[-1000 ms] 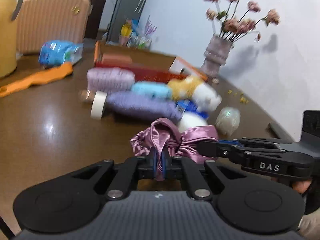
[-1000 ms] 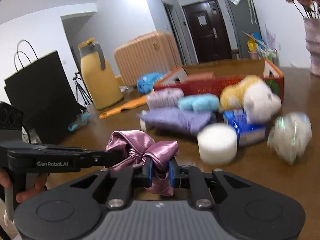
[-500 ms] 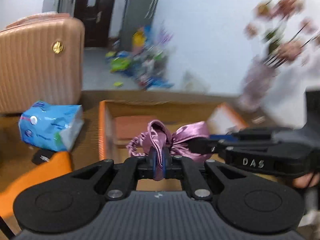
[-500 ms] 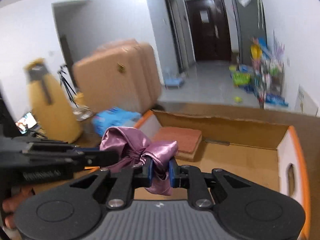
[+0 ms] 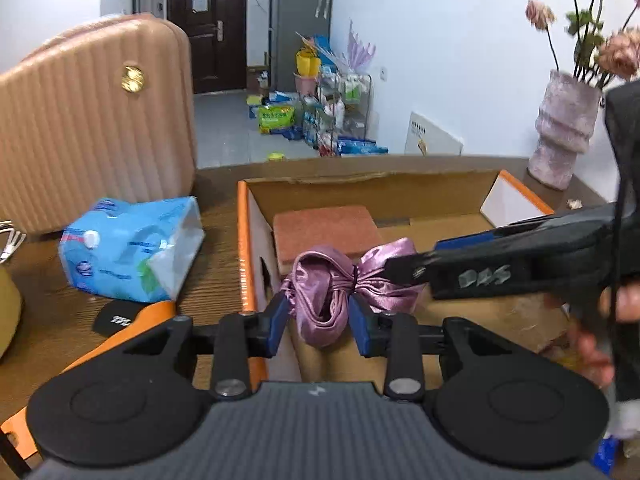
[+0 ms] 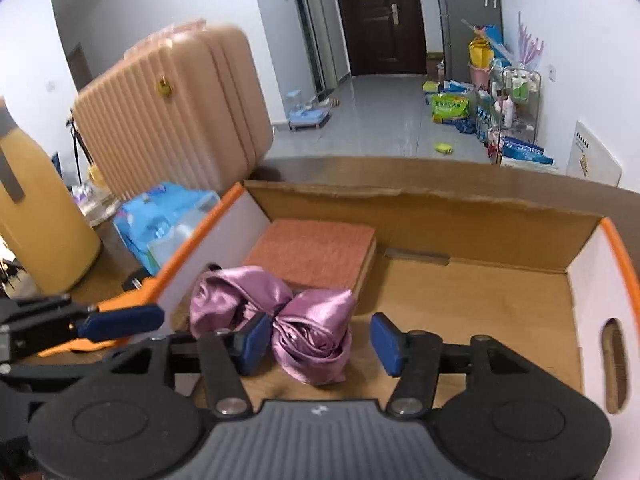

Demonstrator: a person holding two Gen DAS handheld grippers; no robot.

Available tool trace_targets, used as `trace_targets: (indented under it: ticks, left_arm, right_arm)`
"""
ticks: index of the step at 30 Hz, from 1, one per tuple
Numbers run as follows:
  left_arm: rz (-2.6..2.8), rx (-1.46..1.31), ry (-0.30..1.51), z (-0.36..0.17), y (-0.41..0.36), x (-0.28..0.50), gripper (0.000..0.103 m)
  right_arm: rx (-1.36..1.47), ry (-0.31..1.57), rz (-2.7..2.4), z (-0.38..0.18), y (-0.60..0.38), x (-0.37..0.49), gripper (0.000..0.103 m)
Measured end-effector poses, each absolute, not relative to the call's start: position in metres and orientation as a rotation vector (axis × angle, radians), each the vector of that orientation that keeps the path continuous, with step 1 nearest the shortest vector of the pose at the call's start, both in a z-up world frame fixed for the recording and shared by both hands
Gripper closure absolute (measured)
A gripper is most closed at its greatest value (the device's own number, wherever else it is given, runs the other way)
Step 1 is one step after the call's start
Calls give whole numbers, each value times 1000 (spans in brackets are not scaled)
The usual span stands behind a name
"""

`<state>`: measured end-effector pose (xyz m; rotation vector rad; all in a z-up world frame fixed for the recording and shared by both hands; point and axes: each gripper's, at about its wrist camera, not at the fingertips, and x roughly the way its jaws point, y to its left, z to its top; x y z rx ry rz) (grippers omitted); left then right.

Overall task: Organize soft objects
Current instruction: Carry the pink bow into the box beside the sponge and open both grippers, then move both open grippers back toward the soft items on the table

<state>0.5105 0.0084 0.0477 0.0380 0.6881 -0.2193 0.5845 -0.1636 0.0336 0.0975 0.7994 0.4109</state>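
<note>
A purple satin bow-shaped scrunchie [image 5: 340, 280] [image 6: 304, 320] sits inside the orange-edged cardboard box [image 5: 384, 192] [image 6: 480, 280], near its front left corner. My left gripper [image 5: 318, 318] is open, its blue pads either side of the scrunchie's left loop. My right gripper [image 6: 316, 338] is open, with the right loop between its pads; it enters the left wrist view from the right [image 5: 500, 264]. A flat terracotta cushion [image 5: 326, 230] [image 6: 316, 252] lies in the box behind the scrunchie.
A blue tissue pack [image 5: 128, 248] and an orange strip [image 5: 136, 328] lie on the brown table left of the box. A pink suitcase [image 5: 92, 128] stands behind. A yellow jug [image 6: 36, 224] is at far left. A vase of flowers [image 5: 564, 136] stands at the right.
Both grippers carried the scrunchie from over the table to above the box, lowered it inside, and opened; the scrunchie is released.
</note>
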Motion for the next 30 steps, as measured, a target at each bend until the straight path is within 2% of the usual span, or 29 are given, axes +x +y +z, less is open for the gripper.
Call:
trace_targets:
  ticks: [5, 7, 9, 15, 16, 18, 21, 24, 28, 30]
  left_arm:
    - [-200, 0, 629, 72, 26, 465, 63]
    - [-185, 3, 598, 82, 30, 443, 58]
    - [-167, 6, 562, 92, 34, 420, 48]
    - [-143, 9, 490, 101, 38, 351, 45]
    - [-135, 14, 474, 101, 38, 339, 43]
    - [-128, 16, 433, 101, 38, 313, 32]
    - [-135, 6, 370, 95, 37, 274, 26]
    - [-137, -18, 334, 82, 35, 241, 19]
    - [-120, -38, 333, 65, 35, 198, 16]
    - [-128, -39, 341, 54, 36, 178, 9]
  right_arm:
    - [84, 714, 399, 72, -187, 541, 47]
    - [61, 682, 384, 87, -195, 519, 46]
    - [41, 643, 372, 99, -202, 496, 43]
    - [15, 511, 326, 113, -228, 413, 37]
    - [9, 494, 314, 114, -232, 400, 35]
    - [1, 464, 297, 114, -239, 372, 33]
    - [3, 414, 287, 108, -246, 332, 25]
    - [10, 400, 295, 92, -247, 293, 25]
    - [25, 394, 331, 64, -243, 240, 24]
    - [51, 404, 322, 50, -241, 218, 24]
